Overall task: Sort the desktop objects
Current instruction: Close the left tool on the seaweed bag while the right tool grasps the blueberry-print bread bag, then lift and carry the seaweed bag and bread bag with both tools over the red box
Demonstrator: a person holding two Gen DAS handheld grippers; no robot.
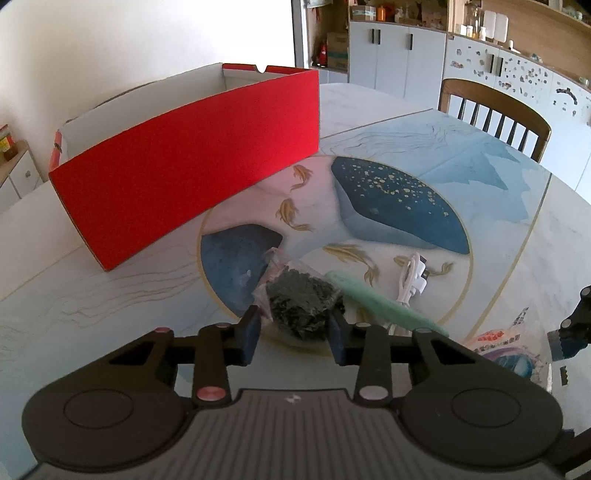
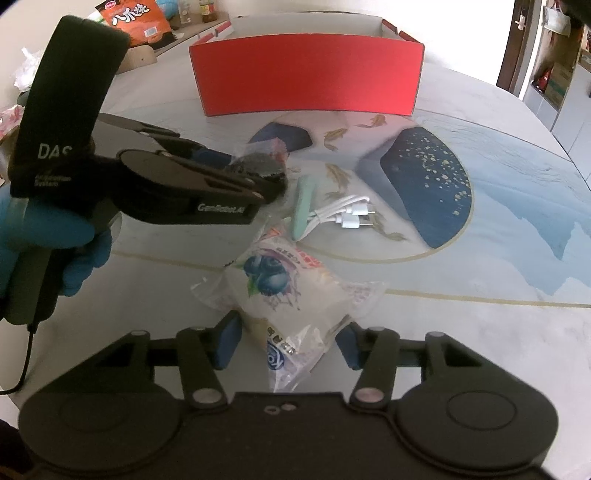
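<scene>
Left tongs (image 1: 294, 328) around dark-filled bag (image 1: 303, 301).

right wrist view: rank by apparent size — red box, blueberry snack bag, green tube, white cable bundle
1. red box, despite being farthest away.
2. blueberry snack bag; it lies right at the right gripper fingers, so nearness inflates it.
3/4. green tube and white cable bundle look alike; not ranked.

On the side of the left gripper (image 2: 275, 184) I could read "GenRobot.AI". Its black handle (image 2: 70, 107) showed the letters "DAS", with a smaller word "System" below. The orange snack bag (image 2: 138, 20) carried white Chinese characters, which I read as "八爪烧".
</scene>
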